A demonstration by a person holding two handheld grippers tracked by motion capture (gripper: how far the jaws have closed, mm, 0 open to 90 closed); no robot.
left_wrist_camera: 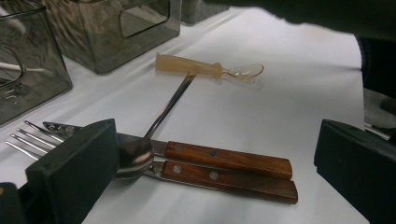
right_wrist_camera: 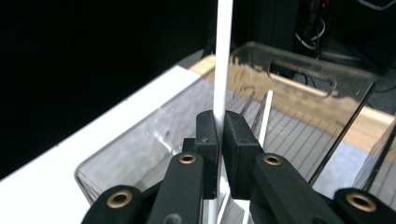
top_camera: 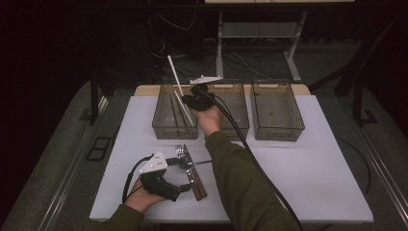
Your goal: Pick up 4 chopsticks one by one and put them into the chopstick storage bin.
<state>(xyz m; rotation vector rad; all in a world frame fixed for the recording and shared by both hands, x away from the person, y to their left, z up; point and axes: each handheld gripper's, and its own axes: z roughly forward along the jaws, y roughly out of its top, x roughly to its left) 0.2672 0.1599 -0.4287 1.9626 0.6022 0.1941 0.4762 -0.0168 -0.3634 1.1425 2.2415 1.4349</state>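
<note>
My right gripper [top_camera: 188, 102] [right_wrist_camera: 220, 135] is shut on a long white stick [top_camera: 173, 71] [right_wrist_camera: 223, 56], which it holds slanted over the left clear bin [top_camera: 161, 130] [right_wrist_camera: 299, 60]. Another white stick [right_wrist_camera: 265, 112] lies inside that bin. My left gripper [top_camera: 182, 174] [left_wrist_camera: 215, 140] rests low at the mat's front with its jaws wide open, nothing pressed between them. Just ahead of it lie a wooden-handled knife [top_camera: 196, 183] [left_wrist_camera: 229, 158] and fork [top_camera: 179, 151] [left_wrist_camera: 233, 181], with a metal spoon [top_camera: 195, 163] [left_wrist_camera: 135, 156] across them. Beyond them lies a translucent plastic spoon [left_wrist_camera: 210, 70].
Two more clear bins, middle [top_camera: 238, 126] and right [top_camera: 278, 132], stand in a row at the back of the white mat [top_camera: 308, 173]. The right forearm [top_camera: 240, 183] crosses the mat's middle, and a black cable [top_camera: 250, 149] trails from the right gripper.
</note>
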